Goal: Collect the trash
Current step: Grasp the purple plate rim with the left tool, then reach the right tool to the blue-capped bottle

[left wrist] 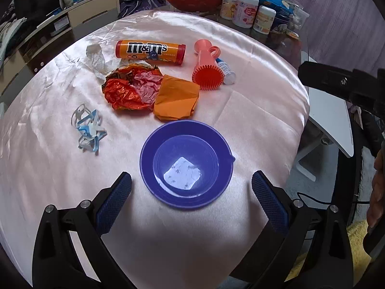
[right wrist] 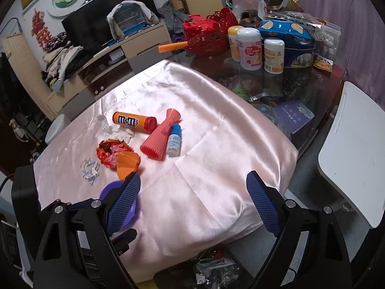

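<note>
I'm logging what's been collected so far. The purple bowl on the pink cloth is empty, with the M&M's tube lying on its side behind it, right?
Not quite: the purple bowl already holds a white scrap of paper, as the left wrist view shows. The M&M's tube does lie on its side behind it on the pink cloth.

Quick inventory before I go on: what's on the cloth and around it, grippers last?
bowl: one, blue, near edge of cloth
paper scrap: one, white, inside bowl
orange paper: one, just beyond bowl
foil wrapper: one, orange-red, touching orange paper
tissue: one, white, crumpled, beside tube
strips: one tangle, white-blue, left of bowl
M&M's tube: one, orange, lying down
brush: one, coral, lying down
small bottle: one, white, blue cap, against brush
jars: three, white, far table end
left gripper: jaws open, empty
right gripper: jaws open, empty
</note>
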`<state>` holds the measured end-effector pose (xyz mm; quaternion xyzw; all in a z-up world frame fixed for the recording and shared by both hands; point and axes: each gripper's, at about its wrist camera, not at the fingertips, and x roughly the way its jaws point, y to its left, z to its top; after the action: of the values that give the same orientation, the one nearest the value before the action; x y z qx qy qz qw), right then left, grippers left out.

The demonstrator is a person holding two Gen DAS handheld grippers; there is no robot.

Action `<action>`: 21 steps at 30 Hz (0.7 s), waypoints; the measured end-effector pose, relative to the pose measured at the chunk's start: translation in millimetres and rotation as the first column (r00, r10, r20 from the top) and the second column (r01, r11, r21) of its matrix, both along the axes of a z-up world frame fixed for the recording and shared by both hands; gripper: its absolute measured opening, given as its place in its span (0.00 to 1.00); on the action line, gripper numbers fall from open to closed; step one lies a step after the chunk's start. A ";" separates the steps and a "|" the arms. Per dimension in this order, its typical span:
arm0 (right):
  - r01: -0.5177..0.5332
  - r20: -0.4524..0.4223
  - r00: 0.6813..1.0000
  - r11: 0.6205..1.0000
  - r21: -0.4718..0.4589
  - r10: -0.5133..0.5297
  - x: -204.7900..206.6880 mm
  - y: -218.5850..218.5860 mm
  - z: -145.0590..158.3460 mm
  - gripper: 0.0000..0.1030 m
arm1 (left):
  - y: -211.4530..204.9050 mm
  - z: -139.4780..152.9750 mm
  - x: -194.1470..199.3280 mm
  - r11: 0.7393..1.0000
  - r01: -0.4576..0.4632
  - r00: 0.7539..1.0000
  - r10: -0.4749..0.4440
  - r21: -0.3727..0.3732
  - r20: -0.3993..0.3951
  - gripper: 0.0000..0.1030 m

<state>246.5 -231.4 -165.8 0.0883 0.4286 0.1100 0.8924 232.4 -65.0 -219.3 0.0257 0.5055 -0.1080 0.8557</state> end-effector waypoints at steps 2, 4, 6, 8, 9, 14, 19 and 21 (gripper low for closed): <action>-0.008 0.000 1.000 1.000 -0.001 0.008 12.7 2.6 -2.0 0.82 | -1.8 -3.3 6.8 1.000 -0.001 1.000 0.001 0.011 -0.003 0.84; -0.029 -0.009 1.000 1.000 0.001 0.029 24.1 7.1 -7.5 0.74 | -1.3 -5.6 11.2 0.999 -0.002 1.000 0.002 0.032 0.009 0.78; -0.057 -0.023 0.998 0.998 -0.004 0.057 32.5 14.3 -15.0 0.67 | 1.8 -5.6 14.8 0.999 -0.001 1.000 0.000 0.048 0.020 0.75; -0.096 -0.039 0.995 0.995 -0.018 0.095 38.2 24.4 -23.9 0.57 | 7.6 -5.7 20.3 0.999 -0.002 1.000 0.002 0.044 0.020 0.74; -0.111 -0.045 0.993 0.993 -0.026 0.110 40.7 28.2 -28.2 0.50 | 10.8 -5.4 23.0 0.999 -0.006 1.000 0.005 0.046 0.020 0.74; -0.136 -0.063 0.989 0.990 -0.024 0.135 55.3 41.5 -44.3 0.42 | 29.0 -5.1 36.2 0.998 -0.034 0.999 0.033 0.045 0.021 0.74; -0.143 -0.055 0.988 0.989 -0.032 0.141 71.4 51.3 -47.6 0.40 | 35.9 -4.8 39.1 0.999 -0.018 1.000 0.017 0.039 0.026 0.74; -0.151 -0.061 0.987 0.987 -0.048 0.148 77.8 56.6 -51.8 0.34 | 37.6 -4.4 38.8 0.999 -0.011 1.000 0.010 0.034 0.027 0.74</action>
<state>324.3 -174.7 -217.6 0.0355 0.4620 0.1626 0.8711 271.2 -27.4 -223.7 0.0391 0.4958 -0.0945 0.8624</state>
